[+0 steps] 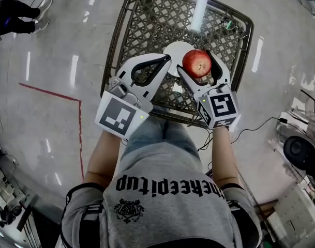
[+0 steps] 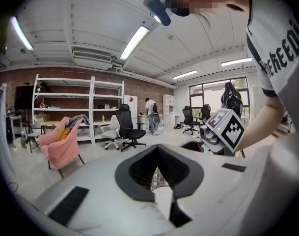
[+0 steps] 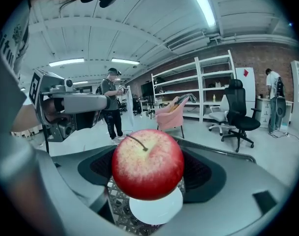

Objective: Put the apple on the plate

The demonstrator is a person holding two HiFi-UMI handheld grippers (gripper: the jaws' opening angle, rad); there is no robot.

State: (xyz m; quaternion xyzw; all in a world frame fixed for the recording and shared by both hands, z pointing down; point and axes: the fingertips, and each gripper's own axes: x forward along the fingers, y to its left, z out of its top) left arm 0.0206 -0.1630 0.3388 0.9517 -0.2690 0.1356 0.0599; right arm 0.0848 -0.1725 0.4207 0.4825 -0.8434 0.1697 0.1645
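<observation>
Red tape makes a line on the shiny floor at the far left, well away from the job. Next comes the table, which has a criss-cross woven top inside a dark frame.

We hold the left claw over the near left part of the table. Its two jaws are pressed together at the tips and nothing is between them. Through the hole in the jaws we see only a bit of woven top and a bit of white. This claw is just waiting beside the work.

In the middle of the table sits the small white plate. Nothing lies on the part of it that we can see.

Just to the right is the red apple, with its stem end facing up. The right claw has hold of it, with one jaw on each side, open only as wide as the apple. In the head view the apple covers the right edge of the plate. In the right gripper view the plate shows under the apple. We think the apple is in the air above the plate and not resting on it, but we cannot be sure.

We think the job is more than half done, because the apple is in the claw and right by the plate. What is left is to bring it down onto the middle of the plate, open the jaws and pull the claw away.
</observation>
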